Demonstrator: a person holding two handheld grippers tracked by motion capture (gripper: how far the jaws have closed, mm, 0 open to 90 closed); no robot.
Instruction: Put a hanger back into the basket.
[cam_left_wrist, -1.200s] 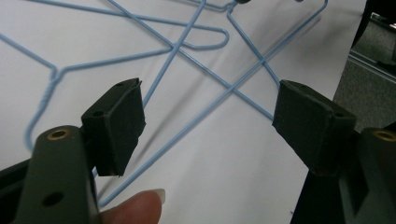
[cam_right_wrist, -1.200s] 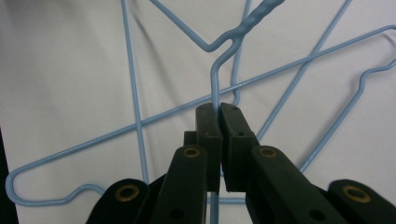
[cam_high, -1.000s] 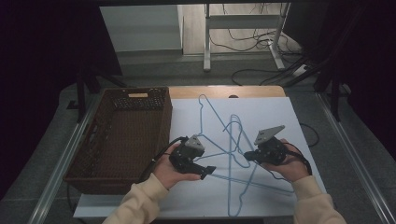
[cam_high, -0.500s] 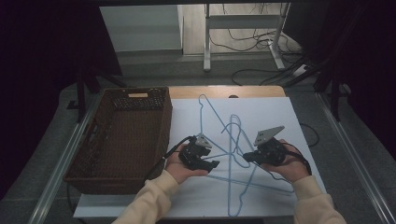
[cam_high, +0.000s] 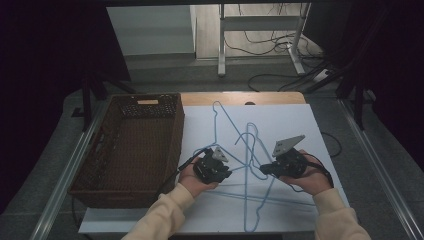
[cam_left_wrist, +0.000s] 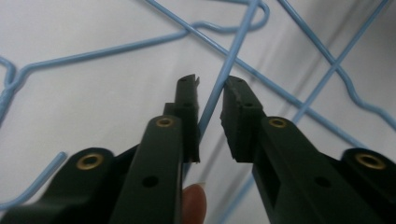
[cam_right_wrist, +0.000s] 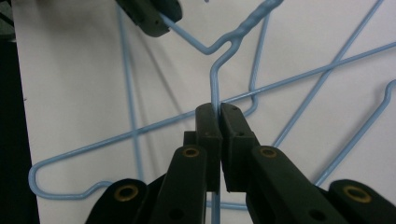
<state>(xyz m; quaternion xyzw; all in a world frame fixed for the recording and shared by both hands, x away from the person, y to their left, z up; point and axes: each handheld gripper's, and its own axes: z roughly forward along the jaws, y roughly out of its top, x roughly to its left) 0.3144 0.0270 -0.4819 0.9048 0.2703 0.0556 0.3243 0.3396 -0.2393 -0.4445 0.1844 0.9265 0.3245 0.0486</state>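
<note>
Several blue wire hangers lie tangled on a white sheet. My right gripper is shut on one hanger's wire just below its twisted neck, and the pads pinch the thin wire. My left gripper sits low over the same tangle. Its jaws have just been closing with a hanger wire between them. The wire lies against one pad, and a gap still shows to the other. In the right gripper view, the left gripper's jaw sits on that hanger's shoulder wire.
A brown wicker basket stands to the left of the sheet, close to my left hand. Metal rails run along both sides of the table. Cables and a stand's legs lie on the floor beyond the far edge.
My left hand has moved right and down onto the hangers, and its jaws have narrowed around a wire. The right hand and its hanger have stayed put.
</note>
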